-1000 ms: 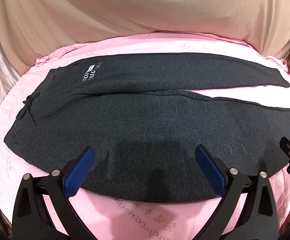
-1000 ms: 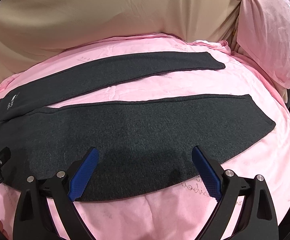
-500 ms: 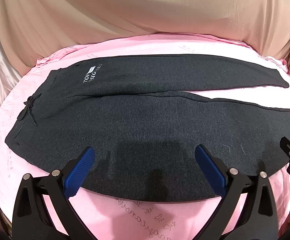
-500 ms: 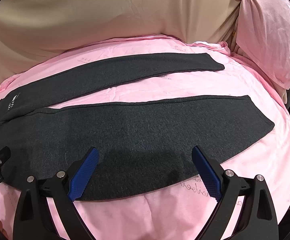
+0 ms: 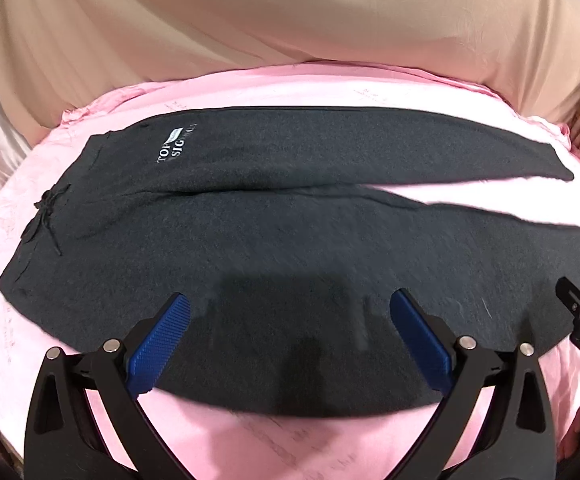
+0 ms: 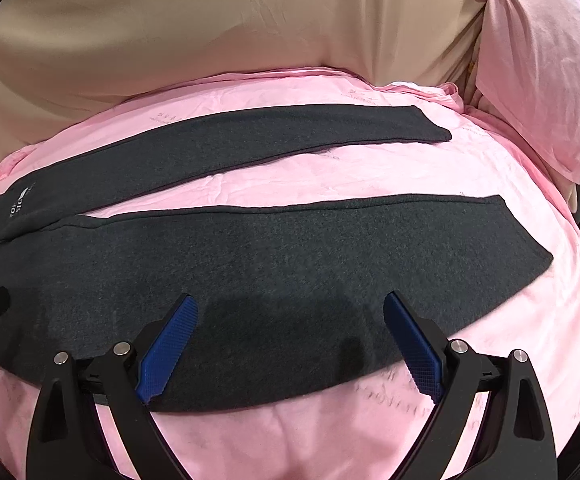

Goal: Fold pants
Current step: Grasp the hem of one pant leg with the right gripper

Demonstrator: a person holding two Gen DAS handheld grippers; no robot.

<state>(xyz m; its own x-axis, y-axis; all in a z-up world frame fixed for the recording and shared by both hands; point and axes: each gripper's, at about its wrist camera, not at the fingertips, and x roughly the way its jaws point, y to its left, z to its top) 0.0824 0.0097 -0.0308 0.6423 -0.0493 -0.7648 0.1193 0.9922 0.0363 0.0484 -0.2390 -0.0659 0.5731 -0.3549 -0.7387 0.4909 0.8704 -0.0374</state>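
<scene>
Pants point(image 5: 290, 240) lie flat and unfolded on the pink sheet point(image 6: 330, 440), waistband point(image 5: 45, 216) on the left, both legs running right and splayed apart with sheet showing between them. Near leg point(image 6: 290, 280) sits right under both grippers; far leg point(image 6: 249, 140) lies beyond it, toward the beige backrest point(image 6: 209, 40).

Left gripper point(image 5: 290, 344): jaws spread wide, holding nothing, hovering over the near edge of the pants by the thigh. Right gripper point(image 6: 290, 344): likewise spread and empty, over the near leg's edge further toward the hem point(image 6: 530, 240).

Handling guess: soft knit, light, limp, so it will sag and drag between two pinch points. Sheet may bunch up with it. Pinch the near leg's outer edge only, one grip toward the waistband, one toward the hem, then carry it over the far leg.
</scene>
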